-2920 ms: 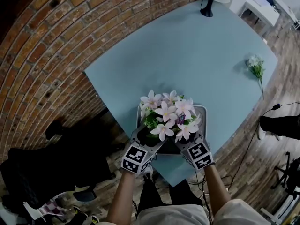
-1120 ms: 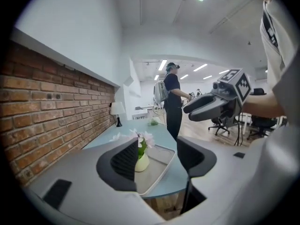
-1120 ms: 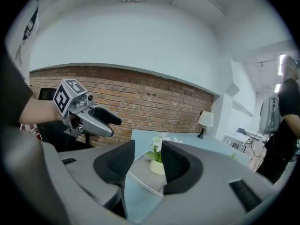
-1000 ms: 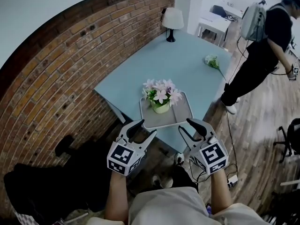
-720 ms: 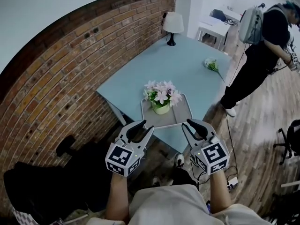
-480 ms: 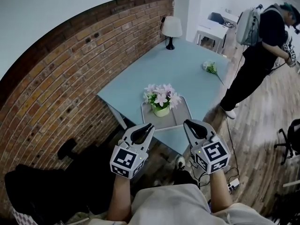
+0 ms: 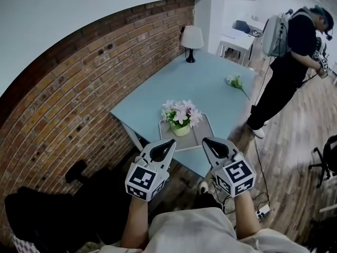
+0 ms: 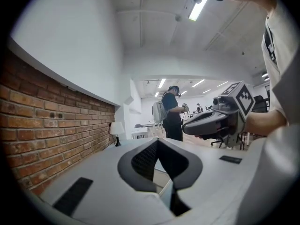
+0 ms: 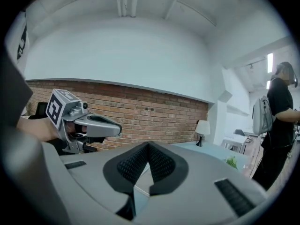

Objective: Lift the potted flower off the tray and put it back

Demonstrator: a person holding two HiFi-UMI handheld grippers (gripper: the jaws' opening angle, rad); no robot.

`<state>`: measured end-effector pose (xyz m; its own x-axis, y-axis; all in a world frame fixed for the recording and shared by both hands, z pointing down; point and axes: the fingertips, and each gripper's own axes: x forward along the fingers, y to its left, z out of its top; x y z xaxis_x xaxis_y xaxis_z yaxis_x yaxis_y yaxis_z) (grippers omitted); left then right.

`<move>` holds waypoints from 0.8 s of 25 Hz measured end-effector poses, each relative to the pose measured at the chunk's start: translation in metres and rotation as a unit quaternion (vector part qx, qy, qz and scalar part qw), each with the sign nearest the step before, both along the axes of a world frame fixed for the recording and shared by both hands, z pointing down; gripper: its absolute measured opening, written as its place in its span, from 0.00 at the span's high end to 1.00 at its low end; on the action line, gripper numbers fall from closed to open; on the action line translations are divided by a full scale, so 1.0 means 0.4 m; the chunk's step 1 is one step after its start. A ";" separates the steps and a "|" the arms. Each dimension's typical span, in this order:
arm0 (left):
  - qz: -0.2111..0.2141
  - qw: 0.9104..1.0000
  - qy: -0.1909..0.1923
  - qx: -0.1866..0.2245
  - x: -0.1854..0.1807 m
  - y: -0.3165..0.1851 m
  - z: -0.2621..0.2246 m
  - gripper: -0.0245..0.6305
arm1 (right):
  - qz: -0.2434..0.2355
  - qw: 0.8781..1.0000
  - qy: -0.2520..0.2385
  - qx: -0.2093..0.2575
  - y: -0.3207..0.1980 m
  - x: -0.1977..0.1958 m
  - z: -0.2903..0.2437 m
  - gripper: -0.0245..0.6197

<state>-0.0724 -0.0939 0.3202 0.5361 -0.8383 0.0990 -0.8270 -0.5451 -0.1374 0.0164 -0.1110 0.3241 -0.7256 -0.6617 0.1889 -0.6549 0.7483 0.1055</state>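
**Head view.** A pale blue table stands with one side against a red brick wall. Near the table's front edge lies a grey tray, and the potted flower, pink blooms in a light green pot, stands upright on it. Far back on the table is a small lamp with a white shade. A loose flower sprig lies toward the right edge, well apart from the tray. The left gripper and right gripper are held in front of the table edge, short of the tray and touching nothing. Their jaws have just been closing and are now pressed together with nothing between them. A second person with a backpack stands on the wooden floor to the right, and a white desk stands behind.

**Left gripper view.** The dark pads meet at their tips and hold nothing. Beyond them are the brick wall, the lamp, the standing person and a white ceiling with strip lights. The right gripper crosses the right side.

**Right gripper view.** This claw is also pinched together and empty. The left gripper shows at the left before the brick wall. The lamp and the sprig sit on the table farther off.
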 end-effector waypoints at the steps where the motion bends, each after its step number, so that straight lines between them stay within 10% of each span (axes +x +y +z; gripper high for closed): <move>1: 0.000 1.000 0.000 0.000 0.001 0.000 -0.001 0.93 | -0.001 1.000 -0.001 0.000 0.002 0.000 -0.001 0.93; 20: -0.002 1.000 0.002 -0.024 0.017 0.016 0.046 0.93 | 0.009 1.000 -0.004 -0.010 0.019 0.028 0.036 0.93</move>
<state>-0.0657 -0.0877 0.3386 0.5334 -0.8347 0.1371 -0.8296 -0.5478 -0.1080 0.0277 -0.1036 0.3387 -0.7153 -0.6706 0.1969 -0.6689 0.7385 0.0849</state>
